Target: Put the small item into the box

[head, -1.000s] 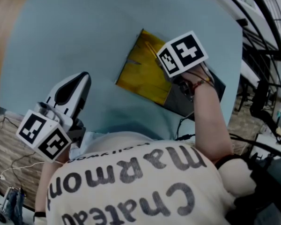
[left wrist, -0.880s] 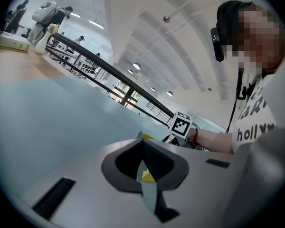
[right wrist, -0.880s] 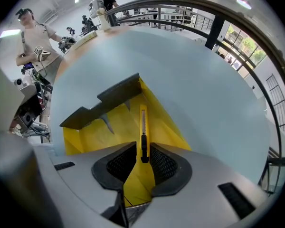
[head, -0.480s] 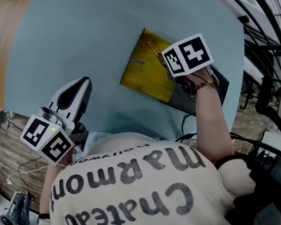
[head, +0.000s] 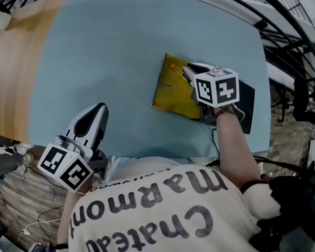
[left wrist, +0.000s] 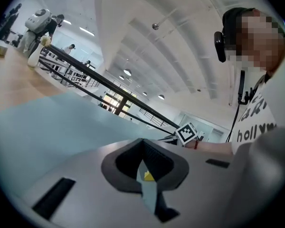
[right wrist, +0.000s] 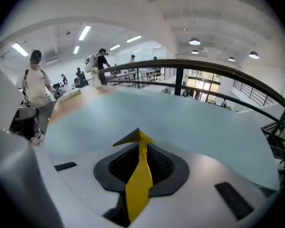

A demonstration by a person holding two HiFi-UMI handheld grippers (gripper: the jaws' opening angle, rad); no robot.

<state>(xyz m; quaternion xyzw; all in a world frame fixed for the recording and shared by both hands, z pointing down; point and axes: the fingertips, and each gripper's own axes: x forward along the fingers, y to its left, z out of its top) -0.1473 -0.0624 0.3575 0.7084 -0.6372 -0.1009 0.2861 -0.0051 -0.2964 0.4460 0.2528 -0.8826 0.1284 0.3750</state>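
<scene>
A flat yellow box lies on the light blue table, with a dark grey panel on its right side. My right gripper is over the box's upper part. In the right gripper view it is shut on a yellow flap that stands up between the jaws. My left gripper hovers near the table's front edge, left of the box. Its jaws are pressed together, and only a thin slit shows table and a speck of yellow. I can make out no small item.
A wooden floor runs along the table's left. Black railings and cables lie to the right. In the right gripper view, people stand beyond the far end of the table.
The right gripper has shifted towards the box's right part, and the yellow face now looks narrower. The left gripper keeps its place near the front edge.
</scene>
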